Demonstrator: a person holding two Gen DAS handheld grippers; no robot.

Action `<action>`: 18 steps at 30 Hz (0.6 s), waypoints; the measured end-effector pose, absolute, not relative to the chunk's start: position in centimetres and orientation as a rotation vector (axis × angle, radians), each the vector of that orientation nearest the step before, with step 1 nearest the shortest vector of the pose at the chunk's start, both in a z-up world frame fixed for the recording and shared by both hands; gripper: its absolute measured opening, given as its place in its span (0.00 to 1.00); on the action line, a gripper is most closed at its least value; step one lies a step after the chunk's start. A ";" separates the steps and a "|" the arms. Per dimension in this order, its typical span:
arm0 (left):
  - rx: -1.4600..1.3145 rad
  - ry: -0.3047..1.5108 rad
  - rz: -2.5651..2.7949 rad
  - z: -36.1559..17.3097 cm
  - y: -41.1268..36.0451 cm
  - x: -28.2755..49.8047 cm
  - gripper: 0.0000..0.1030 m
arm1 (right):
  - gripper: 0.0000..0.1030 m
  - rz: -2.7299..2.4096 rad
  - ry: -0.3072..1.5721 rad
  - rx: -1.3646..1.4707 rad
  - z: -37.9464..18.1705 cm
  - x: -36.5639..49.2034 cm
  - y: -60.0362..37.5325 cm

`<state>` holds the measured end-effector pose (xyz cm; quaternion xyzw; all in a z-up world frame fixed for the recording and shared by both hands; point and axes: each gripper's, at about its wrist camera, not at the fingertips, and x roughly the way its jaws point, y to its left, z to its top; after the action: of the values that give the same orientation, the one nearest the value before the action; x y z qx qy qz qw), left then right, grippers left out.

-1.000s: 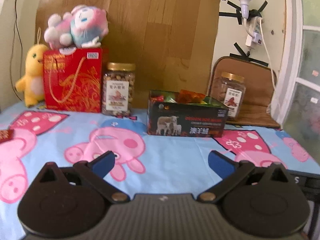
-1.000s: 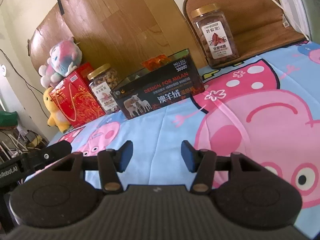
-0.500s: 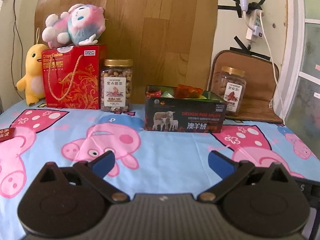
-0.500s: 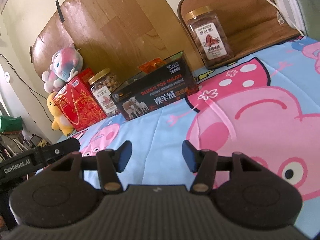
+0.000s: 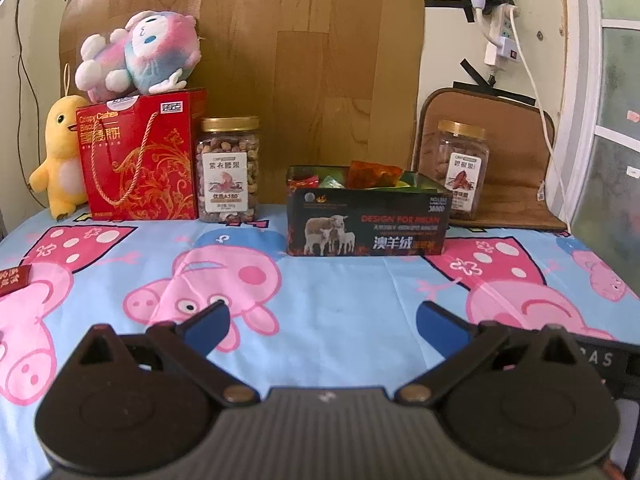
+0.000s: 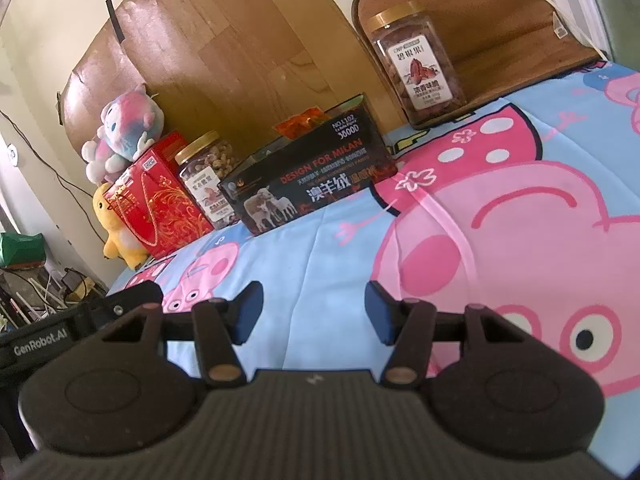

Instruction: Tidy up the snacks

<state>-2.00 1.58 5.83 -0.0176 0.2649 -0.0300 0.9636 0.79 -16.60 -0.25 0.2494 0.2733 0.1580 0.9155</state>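
Note:
A black open box [image 5: 368,224] with sheep on its side stands at the back of the table and holds several snack packets, an orange one [image 5: 374,174] on top. The box also shows in the right wrist view [image 6: 308,184]. A small red snack packet [image 5: 14,278] lies at the far left edge of the cloth. My left gripper [image 5: 322,322] is open and empty, low over the cloth well in front of the box. My right gripper [image 6: 314,310] is open and empty, also short of the box.
A nut jar [image 5: 228,170] and a red gift bag [image 5: 140,160] stand left of the box, with a pink plush [image 5: 140,54] on the bag and a yellow plush [image 5: 60,156] beside it. Another jar [image 5: 460,168] stands at the back right before a brown cushion [image 5: 516,152].
Both grippers have drawn back and risen a little, so the box looks slightly lower and farther. The jaws have kept their opening. Nothing on the table has moved.

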 end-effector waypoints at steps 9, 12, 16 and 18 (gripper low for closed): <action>-0.033 0.548 -0.085 5.8 1.4 -1.9 1.00 | 0.58 0.324 0.574 0.529 -0.4 0.8 -16.9; -0.038 0.556 -0.094 5.8 1.4 -1.8 1.00 | 0.58 0.323 0.573 0.536 -0.4 0.9 -17.0; -0.043 0.563 -0.099 5.7 1.4 -1.8 1.00 | 0.58 0.322 0.572 0.537 -0.3 0.9 -17.1; -0.052 0.571 -0.104 5.6 1.5 -1.7 1.00 | 0.58 0.322 0.574 0.540 -0.4 0.9 -17.2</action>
<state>-1.75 1.50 5.59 -0.0254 0.2813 -0.0512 0.9579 0.87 -17.17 -0.36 0.2619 0.2784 0.1560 0.9108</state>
